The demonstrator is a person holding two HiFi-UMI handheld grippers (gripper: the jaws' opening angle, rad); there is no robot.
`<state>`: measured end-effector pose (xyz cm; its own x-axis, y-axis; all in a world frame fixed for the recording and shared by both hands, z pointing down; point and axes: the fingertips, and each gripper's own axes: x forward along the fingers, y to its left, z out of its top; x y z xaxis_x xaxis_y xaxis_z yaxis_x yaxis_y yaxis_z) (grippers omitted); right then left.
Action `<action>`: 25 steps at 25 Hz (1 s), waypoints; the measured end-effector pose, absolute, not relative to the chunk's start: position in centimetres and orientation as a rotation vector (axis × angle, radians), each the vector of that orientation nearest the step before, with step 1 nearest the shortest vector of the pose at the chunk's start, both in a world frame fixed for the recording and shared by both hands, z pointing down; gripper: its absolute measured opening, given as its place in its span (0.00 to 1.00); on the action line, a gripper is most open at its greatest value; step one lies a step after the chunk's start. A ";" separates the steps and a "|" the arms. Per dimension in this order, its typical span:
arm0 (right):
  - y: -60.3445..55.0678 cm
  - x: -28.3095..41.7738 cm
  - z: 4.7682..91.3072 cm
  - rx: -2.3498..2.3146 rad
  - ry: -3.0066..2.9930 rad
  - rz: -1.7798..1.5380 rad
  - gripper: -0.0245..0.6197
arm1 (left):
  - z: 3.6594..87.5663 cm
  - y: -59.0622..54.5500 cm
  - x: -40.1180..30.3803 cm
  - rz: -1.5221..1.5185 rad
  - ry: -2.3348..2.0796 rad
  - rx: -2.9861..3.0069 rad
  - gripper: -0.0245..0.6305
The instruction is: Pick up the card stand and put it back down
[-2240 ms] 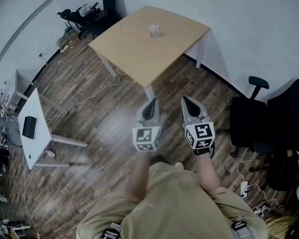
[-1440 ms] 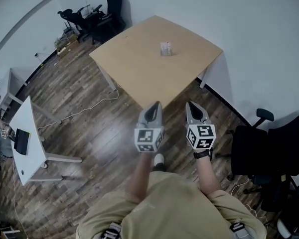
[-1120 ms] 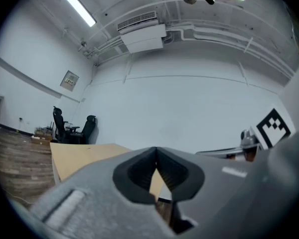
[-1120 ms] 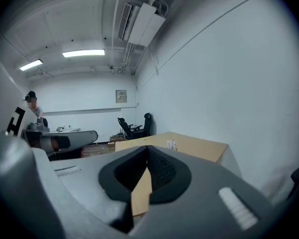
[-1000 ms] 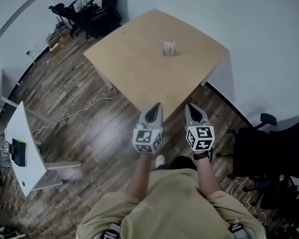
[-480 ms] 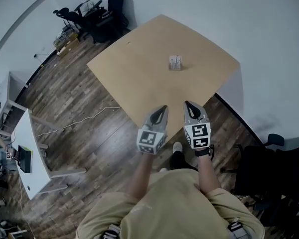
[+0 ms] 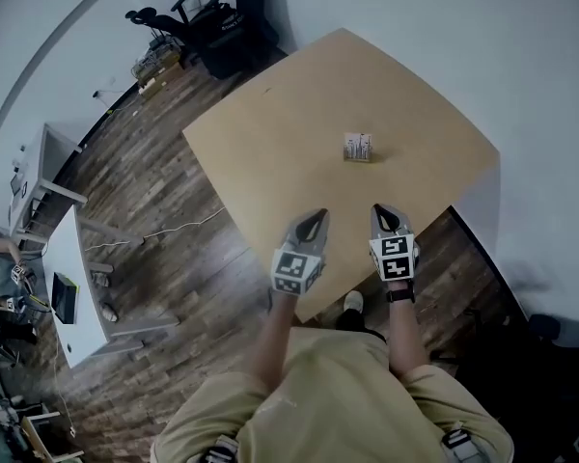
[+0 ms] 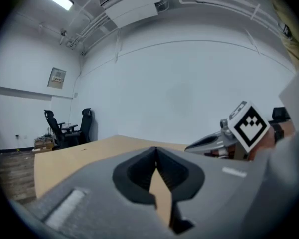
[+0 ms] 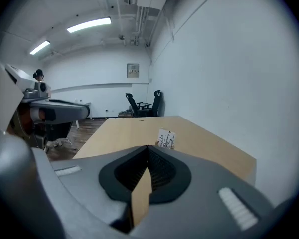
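Note:
A small white card stand [image 7: 358,147] with printed cards stands upright near the middle of a light wooden table [image 7: 289,133]; the right gripper view shows the card stand [image 9: 165,139] ahead. Both grippers hover over the table's near corner, well short of the stand. My left gripper [image 7: 315,219] is shut with nothing in it, its tips meeting in the left gripper view [image 8: 156,150]. My right gripper [image 7: 386,212] is also shut and empty, its jaws touching in its own view [image 9: 148,149].
Dark wood floor surrounds the table. Black office chairs [image 7: 217,22] stand at the back by the white wall. A white side table [image 7: 77,278] with a dark device on it is at the left. The person's tan shirt fills the bottom of the head view.
The person has walked up to the table; the table and card stand now lie closer, and both shut grippers have come over its near corner.

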<state>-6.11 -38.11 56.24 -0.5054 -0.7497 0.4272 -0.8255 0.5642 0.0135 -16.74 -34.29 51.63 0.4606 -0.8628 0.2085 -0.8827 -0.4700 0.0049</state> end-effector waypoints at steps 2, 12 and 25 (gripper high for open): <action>-40.3 -6.1 57.4 1.272 -2.443 0.272 0.04 | 53.8 -36.3 -17.2 0.301 -1.542 2.545 0.04; -47.9 -6.0 63.5 1.237 -2.529 0.409 0.04 | 62.8 -48.0 -19.0 0.558 -1.264 2.545 0.19; -56.1 -6.3 72.5 1.419 -2.506 0.673 0.04 | 75.1 -65.1 -15.7 0.805 -0.623 2.728 0.64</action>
<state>-6.30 -56.06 72.50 -0.5269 -0.7645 0.3715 -0.8477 0.4410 -0.2948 -15.72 -65.11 75.06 0.7587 -0.3327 0.5601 -0.4589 -0.8832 0.0969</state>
